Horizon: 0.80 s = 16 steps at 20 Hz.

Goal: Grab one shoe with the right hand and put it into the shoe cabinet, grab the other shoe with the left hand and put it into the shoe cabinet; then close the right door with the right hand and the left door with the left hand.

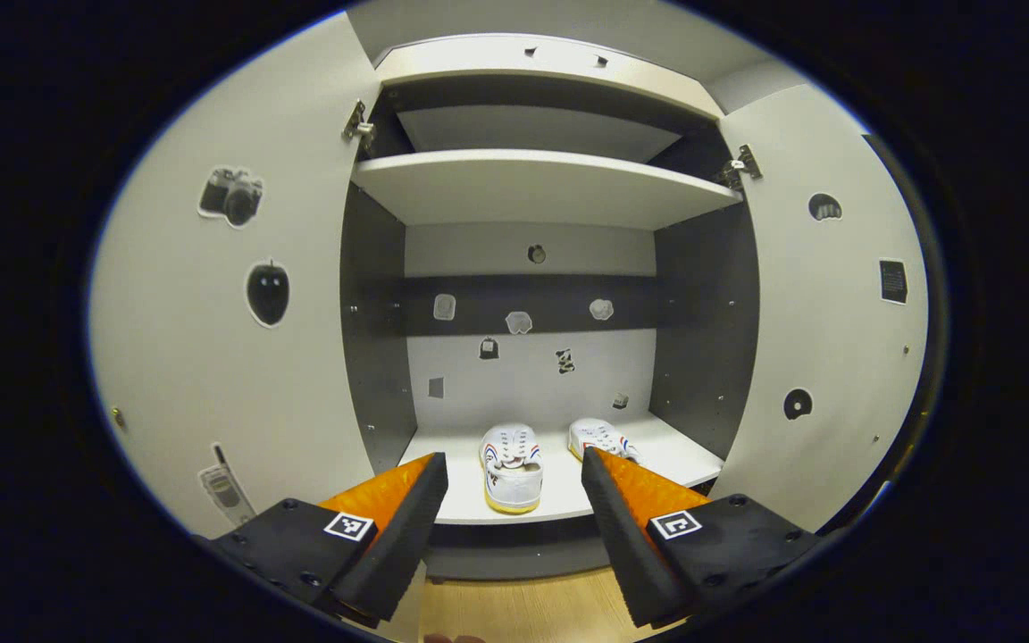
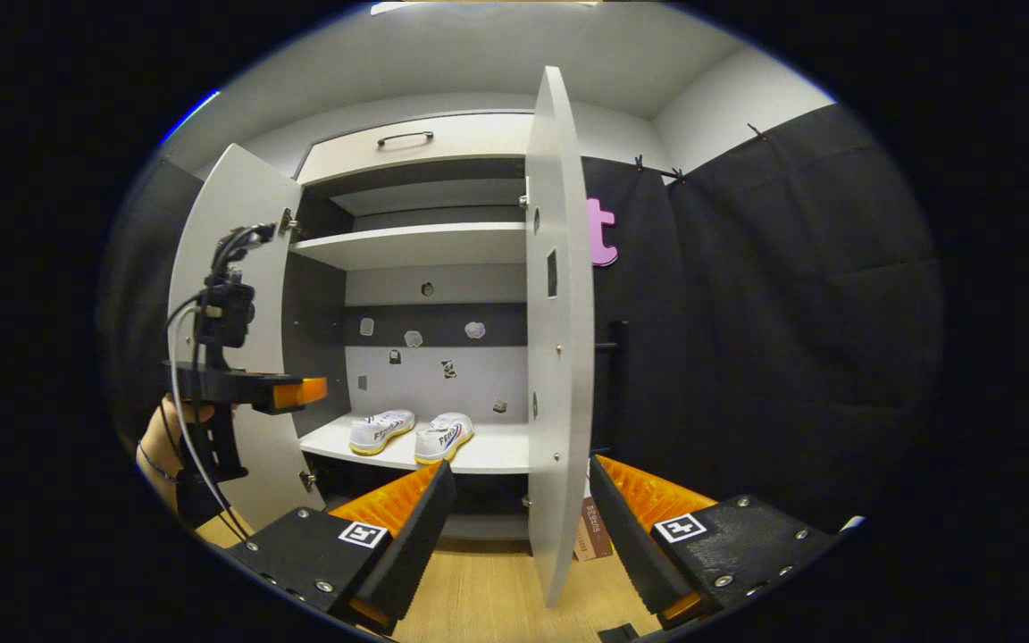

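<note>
While both shoes (image 1: pixel 512 464) sit in cabinet (image 1: pixel 532 183), both grippers level, jaws released, empty

Dim, sharp, fisheye-bent edges, perhaps lit overhead

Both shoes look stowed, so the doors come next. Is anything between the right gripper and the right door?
Nothing visible. The right gripper is open, and the right door's edge stands directly ahead between its fingers, with bare floor beneath.
</note>
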Tool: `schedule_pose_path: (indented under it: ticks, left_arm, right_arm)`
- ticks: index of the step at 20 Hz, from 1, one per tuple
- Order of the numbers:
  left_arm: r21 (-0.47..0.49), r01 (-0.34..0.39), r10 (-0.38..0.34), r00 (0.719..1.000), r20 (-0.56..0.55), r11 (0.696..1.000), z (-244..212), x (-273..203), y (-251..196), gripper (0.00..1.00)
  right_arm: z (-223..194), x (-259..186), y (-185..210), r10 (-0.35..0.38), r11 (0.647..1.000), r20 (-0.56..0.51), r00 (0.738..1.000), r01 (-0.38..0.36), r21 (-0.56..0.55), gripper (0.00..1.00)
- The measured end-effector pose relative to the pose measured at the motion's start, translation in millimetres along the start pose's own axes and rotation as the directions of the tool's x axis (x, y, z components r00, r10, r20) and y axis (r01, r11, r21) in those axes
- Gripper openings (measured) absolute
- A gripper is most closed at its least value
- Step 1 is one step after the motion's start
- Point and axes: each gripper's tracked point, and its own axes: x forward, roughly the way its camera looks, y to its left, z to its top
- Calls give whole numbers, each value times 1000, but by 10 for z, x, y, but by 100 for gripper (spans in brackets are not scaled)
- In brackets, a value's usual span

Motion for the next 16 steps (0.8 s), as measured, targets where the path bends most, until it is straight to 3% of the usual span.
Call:
schedule_pose_path:
  ticks: [4,8,16]
  left_arm:
    - [-14,26,-25,999,27,1000,79,-261,-58,97]
    - [-14,4,-4,999,54,1000,146,-524,23,97]
    - [-38,-69,73,992,108,997,327,-908,312,96]
  right_arm:
    - [-81,28,-462,-92,996,-4,996,92,-8,93]
    - [-253,150,-812,-147,989,-30,989,146,-17,93]
    - [-754,599,-1084,-140,990,-117,983,137,-34,93]
